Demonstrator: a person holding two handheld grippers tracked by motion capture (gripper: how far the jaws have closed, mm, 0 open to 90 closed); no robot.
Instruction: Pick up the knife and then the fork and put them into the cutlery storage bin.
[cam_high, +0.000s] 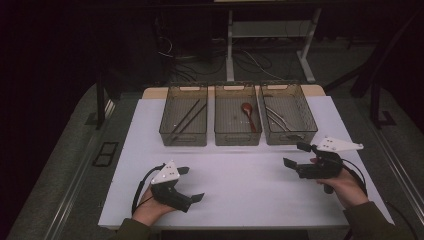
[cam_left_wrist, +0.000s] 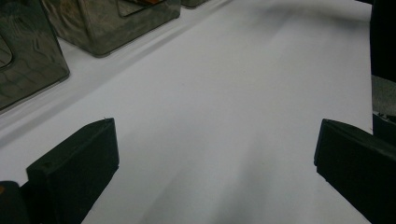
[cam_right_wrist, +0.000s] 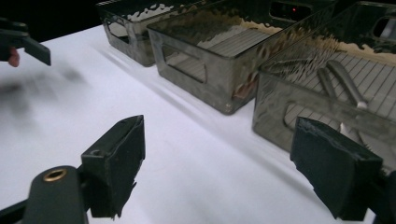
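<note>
Three smoky clear bins stand in a row at the far side of the white table (cam_high: 240, 185). Dark chopsticks lie in the left bin (cam_high: 184, 116). A brown wooden spoon (cam_high: 248, 114) rests in the middle bin (cam_high: 237, 116). Metal utensils (cam_high: 277, 119) lie in the right bin (cam_high: 287, 115), and they appear again as metal utensils (cam_right_wrist: 343, 81) in the right gripper view. My left gripper (cam_high: 191, 184) hovers open near the front left, nothing between its jaws. My right gripper (cam_high: 296, 155) is open just in front of the right bin, empty too.
A dark floor with cables and white desk legs (cam_high: 270, 45) lies beyond the table. A wooden board edge (cam_high: 150, 93) shows behind the bins. The left gripper (cam_right_wrist: 21, 44) appears far off in the right gripper view.
</note>
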